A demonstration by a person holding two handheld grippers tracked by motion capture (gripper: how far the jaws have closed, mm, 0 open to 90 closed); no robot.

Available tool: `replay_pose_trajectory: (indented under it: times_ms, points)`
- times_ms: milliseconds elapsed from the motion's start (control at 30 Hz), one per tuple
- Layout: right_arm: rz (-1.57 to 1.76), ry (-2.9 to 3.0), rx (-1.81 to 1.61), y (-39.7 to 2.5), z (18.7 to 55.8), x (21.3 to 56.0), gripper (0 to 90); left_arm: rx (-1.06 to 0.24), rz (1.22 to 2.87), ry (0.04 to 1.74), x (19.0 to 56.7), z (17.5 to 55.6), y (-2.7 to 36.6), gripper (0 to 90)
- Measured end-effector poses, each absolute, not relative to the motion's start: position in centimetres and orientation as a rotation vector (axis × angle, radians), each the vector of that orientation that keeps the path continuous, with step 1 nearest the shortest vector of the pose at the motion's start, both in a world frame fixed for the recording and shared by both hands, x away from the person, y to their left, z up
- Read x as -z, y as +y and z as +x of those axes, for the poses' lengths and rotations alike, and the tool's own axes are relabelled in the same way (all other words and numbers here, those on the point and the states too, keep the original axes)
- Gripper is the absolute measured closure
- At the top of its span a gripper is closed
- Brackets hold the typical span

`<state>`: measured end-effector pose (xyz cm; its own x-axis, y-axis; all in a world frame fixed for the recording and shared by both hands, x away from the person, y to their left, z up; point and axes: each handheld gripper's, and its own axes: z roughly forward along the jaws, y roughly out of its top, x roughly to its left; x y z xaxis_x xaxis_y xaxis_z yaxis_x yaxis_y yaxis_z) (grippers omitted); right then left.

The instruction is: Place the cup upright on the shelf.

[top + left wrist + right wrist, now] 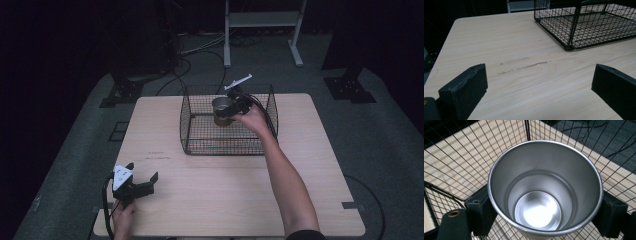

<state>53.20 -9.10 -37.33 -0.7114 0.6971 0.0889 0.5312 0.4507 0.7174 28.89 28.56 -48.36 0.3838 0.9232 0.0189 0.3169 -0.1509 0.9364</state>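
Left gripper point(145, 181) is seen low at the near left corner of the bench point(240, 200), held by the left hand point(124, 216); its fingers point(464, 90) are spread wide with nothing between them, only bare wood and some faint scuff marks point(524, 65) being framed in the left gripper view. The wire basket point(200, 145) is placed further right and toward the far side of the bench, seen at the top right of the left gripper view point(574, 27), well apart from the left gripper. The steel cup point(221, 110) is held inside the basket, at its far right part, by the right gripper point(235, 107), reached in from the right by the right hand point(255, 120). In the right gripper view the cup point(544, 192) is seen from above, empty, mouth up, long axis roughly upright and pointing along the camera line; the fingers point(480, 212) are closed against its wall on both sides just under the rim, so the grip is judged firm. Whether the cup's base is touching the basket floor cannot be told. The right hand is plainly the nearer one; any coming move is judged to run along the cup's upright axis, up over or down within the basket's wire walls.
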Motion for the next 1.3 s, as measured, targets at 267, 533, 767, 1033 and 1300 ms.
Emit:
replay_pose_trajectory:
  times_ms: [267,533,767,1033,1300]
  points:
    - [1.12,2.491,-1.09,-9.7,53.6,38.7,17.8,-0.792,1.68,1.121,48.4,29.0,28.6,0.0]
    - [1.154,2.499,-1.039,-10.0,53.9,39.8,17.8,-0.797,1.683,1.115,48.4,29.0,28.5,0.0]
    - [1.107,2.544,-0.989,-9.4,53.8,40.5,17.8,-0.799,1.685,1.116,48.4,29.0,28.5,0.0]
    - [1.104,2.563,-0.952,-9.1,53.8,41.0,17.7,-0.797,1.681,1.12,48.4,29.0,28.5,0.0]
    - [1.093,2.572,-0.911,-8.9,53.9,41.4,17.6,-0.786,1.666,1.132,48.4,29.0,28.7,0.0]
